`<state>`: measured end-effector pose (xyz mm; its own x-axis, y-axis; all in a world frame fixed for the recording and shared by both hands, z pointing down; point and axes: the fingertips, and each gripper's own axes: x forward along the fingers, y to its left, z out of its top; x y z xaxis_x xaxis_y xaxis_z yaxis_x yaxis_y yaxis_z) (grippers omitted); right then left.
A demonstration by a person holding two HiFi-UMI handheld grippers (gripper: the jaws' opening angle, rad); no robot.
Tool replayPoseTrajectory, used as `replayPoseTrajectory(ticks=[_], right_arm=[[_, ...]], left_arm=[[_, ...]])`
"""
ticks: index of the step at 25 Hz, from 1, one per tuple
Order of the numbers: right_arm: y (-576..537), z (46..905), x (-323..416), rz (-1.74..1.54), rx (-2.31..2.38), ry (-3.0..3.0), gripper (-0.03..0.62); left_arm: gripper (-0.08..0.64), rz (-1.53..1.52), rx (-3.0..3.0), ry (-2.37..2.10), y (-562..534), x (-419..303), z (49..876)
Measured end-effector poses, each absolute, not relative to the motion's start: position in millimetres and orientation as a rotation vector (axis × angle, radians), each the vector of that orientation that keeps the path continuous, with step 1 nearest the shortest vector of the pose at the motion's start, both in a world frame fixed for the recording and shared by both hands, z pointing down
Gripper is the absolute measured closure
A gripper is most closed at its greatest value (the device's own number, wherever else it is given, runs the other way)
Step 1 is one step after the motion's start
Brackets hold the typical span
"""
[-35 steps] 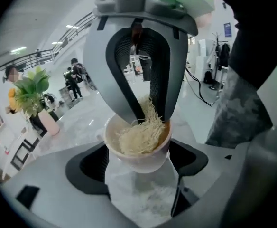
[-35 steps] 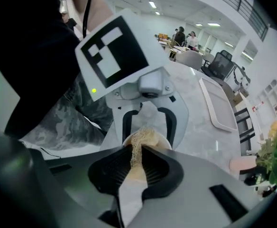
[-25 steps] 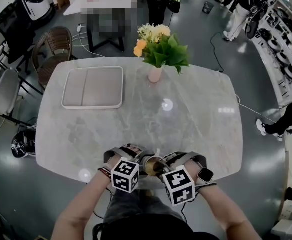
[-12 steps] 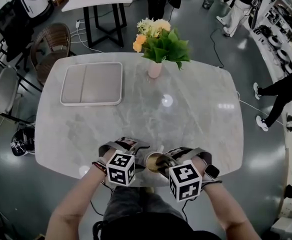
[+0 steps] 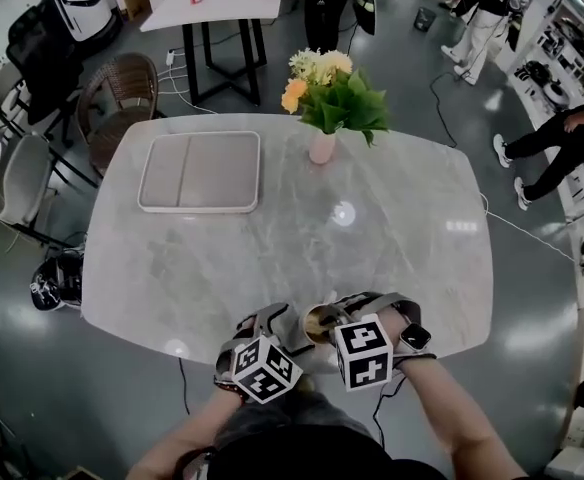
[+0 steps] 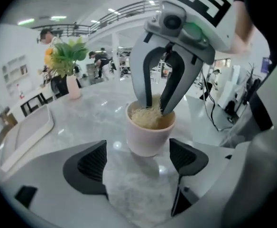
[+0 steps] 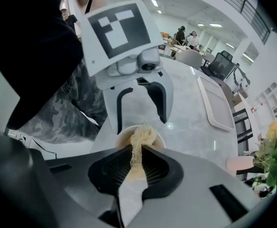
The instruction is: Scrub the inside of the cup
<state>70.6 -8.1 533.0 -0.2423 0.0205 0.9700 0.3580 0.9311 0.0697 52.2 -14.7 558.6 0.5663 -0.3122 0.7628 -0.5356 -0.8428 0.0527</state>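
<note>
Cup [image 6: 147,139] on marble table [image 5: 272,258], grey floor [image 5: 32,388]

**Grey marble-pattern table [image 5: 372,248]: three items on top.**
Head view, clock positions from table centre: shallow two-section tray [image 5: 199,172] at 10 o'clock, lying flat; pink vase [image 5: 322,148] holding flowers [image 5: 337,93] at 12 o'clock, upright; pale cup [image 5: 320,320] at 6 o'clock, upright, near the front edge.
</note>
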Motion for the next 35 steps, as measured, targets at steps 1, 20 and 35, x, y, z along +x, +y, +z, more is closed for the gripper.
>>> replayPoseTrajectory(ticks=[1,20,35], right_arm=[[-9,536,71,-0.321,-0.282,-1.786,0.528],[0,542,50,0.225,-0.265,-1.854,0.528],[-6,497,45,0.318,-0.201,-2.070,0.528]], left_arm=[[0.150,1.139,2.500,-0.720,-11,55,559],[0.138,1.495,2.624,-0.753,-21,80,582],[0.138,1.702,2.931,0.111,-20,65,581]])
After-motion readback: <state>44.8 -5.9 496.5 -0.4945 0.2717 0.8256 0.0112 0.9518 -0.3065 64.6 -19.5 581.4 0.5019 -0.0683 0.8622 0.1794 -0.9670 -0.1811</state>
